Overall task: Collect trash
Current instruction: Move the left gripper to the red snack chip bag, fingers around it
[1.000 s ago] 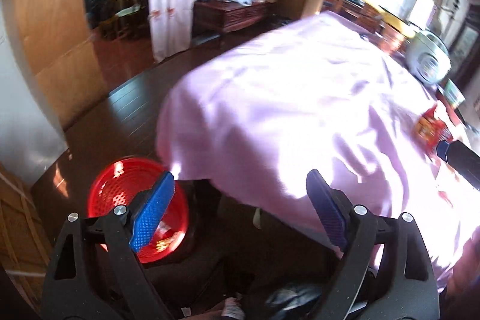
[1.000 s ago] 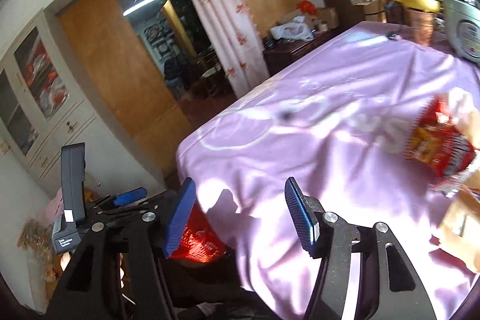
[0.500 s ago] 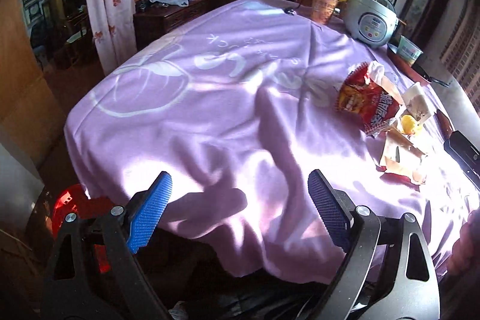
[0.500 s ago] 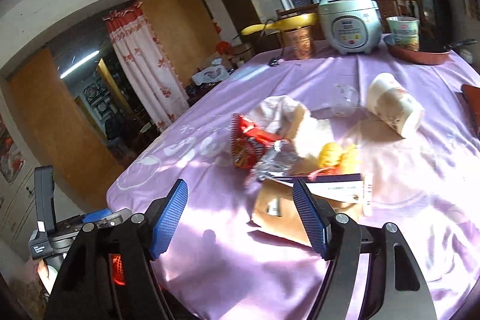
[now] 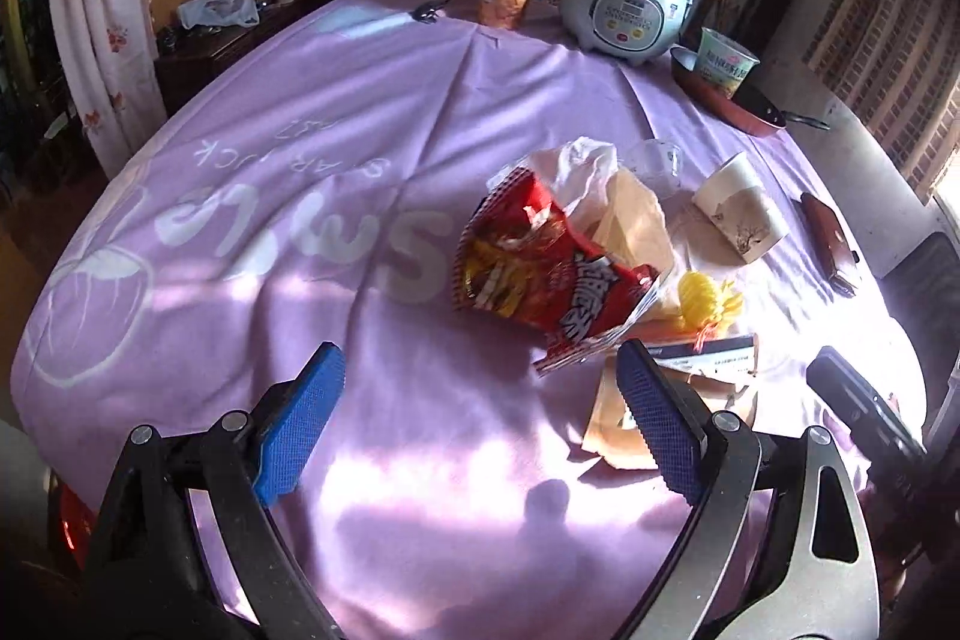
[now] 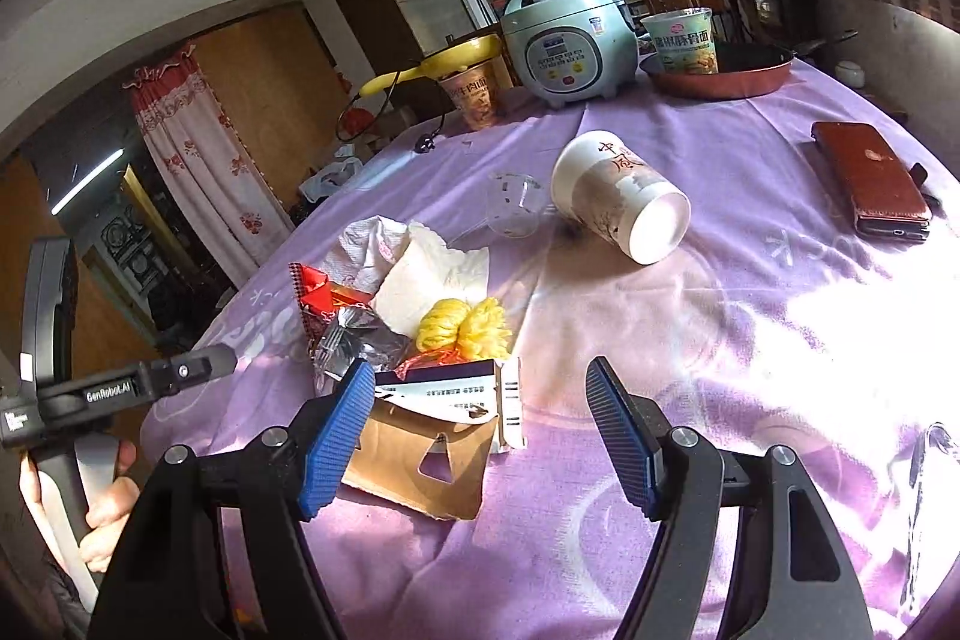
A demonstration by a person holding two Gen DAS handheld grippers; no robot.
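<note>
The right gripper [image 6: 480, 430] is held with its jaws wide, nothing pressed between the blue pads; they have just been opening. The left gripper [image 5: 480, 424] is likewise spread wide and empty above the lilac tablecloth [image 5: 270, 220]. Just beyond the right gripper's left pad, a torn cardboard box [image 6: 432, 436] is seen lying flat on the cloth. Touching its far edge, a yellow tuft of what may be yarn [image 6: 465, 325] is found, with crumpled foil [image 6: 354, 340] beside it. Behind these, a red snack wrapper [image 5: 522, 274] and crumpled white tissue paper [image 6: 420, 262] are heaped together. Farther back, a paper cup [image 6: 618, 205] is lying on its side, and a clear plastic cup [image 6: 513, 211], hard to make out, is seen just beside it. A brown wallet or phone case [image 6: 870, 181] is placed well apart at the right. At the far edge, a rice cooker [image 6: 567, 40], two instant noodle cups [image 6: 684, 40] and a red frying pan [image 6: 726, 76] are set. The hand [image 6: 102, 508] holding the left gripper is visible at the lower left of the right wrist view.
</note>
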